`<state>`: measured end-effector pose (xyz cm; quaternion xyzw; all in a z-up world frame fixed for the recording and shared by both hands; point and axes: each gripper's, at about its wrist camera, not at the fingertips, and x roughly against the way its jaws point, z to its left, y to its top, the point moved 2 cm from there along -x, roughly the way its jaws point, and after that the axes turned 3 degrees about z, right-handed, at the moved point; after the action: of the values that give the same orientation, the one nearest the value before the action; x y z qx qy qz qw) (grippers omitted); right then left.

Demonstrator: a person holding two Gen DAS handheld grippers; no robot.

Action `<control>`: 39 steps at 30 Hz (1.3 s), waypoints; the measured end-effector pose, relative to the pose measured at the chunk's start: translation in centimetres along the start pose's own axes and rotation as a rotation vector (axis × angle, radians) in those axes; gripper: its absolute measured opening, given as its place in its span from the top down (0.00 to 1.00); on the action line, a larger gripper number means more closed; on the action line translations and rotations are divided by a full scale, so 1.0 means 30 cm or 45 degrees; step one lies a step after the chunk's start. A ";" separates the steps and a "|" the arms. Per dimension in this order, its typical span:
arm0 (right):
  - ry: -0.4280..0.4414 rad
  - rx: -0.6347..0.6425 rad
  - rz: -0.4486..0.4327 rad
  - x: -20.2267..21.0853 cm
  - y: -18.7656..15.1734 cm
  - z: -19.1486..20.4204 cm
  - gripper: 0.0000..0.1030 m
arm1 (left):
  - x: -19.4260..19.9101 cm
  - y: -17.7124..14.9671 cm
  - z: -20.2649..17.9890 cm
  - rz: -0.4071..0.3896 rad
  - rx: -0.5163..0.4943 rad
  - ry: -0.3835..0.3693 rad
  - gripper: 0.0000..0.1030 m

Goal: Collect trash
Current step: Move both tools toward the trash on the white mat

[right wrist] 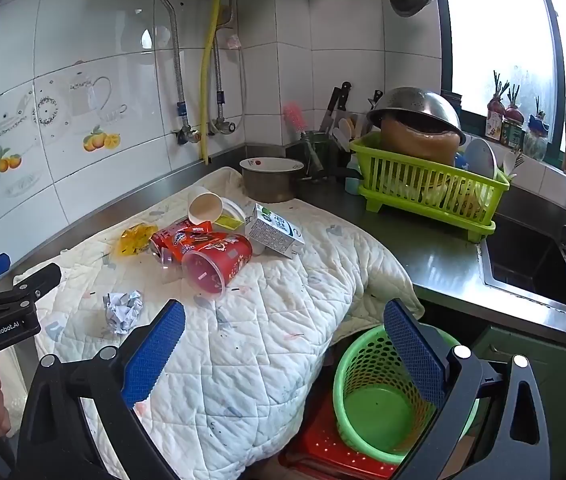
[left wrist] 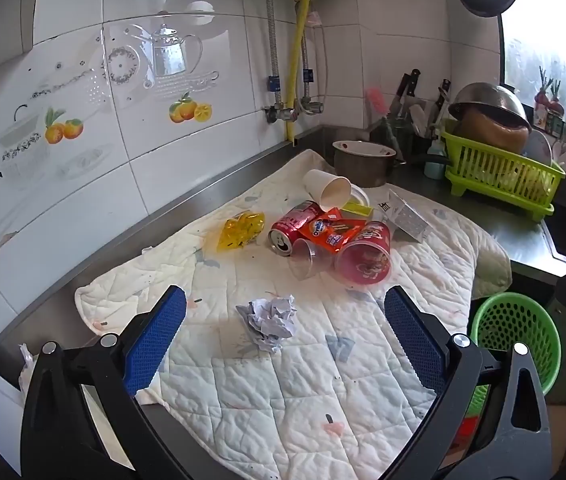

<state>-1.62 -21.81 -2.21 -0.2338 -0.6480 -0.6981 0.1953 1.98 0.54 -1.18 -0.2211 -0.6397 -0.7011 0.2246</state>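
Note:
A crumpled paper ball (left wrist: 269, 322) lies on the white quilted cloth (left wrist: 243, 400), just ahead of my open, empty left gripper (left wrist: 285, 312). Farther back lies a pile: a red soda can (left wrist: 293, 228), an orange snack wrapper (left wrist: 333, 232), a red plastic cup (left wrist: 365, 258), a clear cup (left wrist: 307, 258), a white paper cup (left wrist: 329, 188), a yellow wrapper (left wrist: 241, 230) and a small carton (right wrist: 273, 232). My right gripper (right wrist: 283, 320) is open and empty over the cloth's right edge, above a green mesh basket (right wrist: 379, 400). The paper ball (right wrist: 123, 310) sits to its left.
A metal pot (left wrist: 363, 162), a knife holder (left wrist: 403, 120) and a green dish rack (left wrist: 499, 172) with a steel bowl stand at the back right. A sink (right wrist: 535, 264) is at the right. The basket stands on a red crate (right wrist: 323, 452) below the counter.

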 end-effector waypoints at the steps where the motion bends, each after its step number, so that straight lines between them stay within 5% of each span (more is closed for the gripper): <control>1: -0.001 0.000 0.000 0.000 -0.001 0.001 0.06 | -0.001 0.001 0.000 0.002 0.000 -0.004 0.05; 39: 0.017 0.003 0.013 -0.026 -0.001 0.021 0.06 | -0.022 0.001 0.018 0.025 0.030 0.024 0.05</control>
<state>-0.97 -21.21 -2.64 -0.2320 -0.6462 -0.6980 0.2034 2.55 1.11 -1.51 -0.2179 -0.6434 -0.6934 0.2400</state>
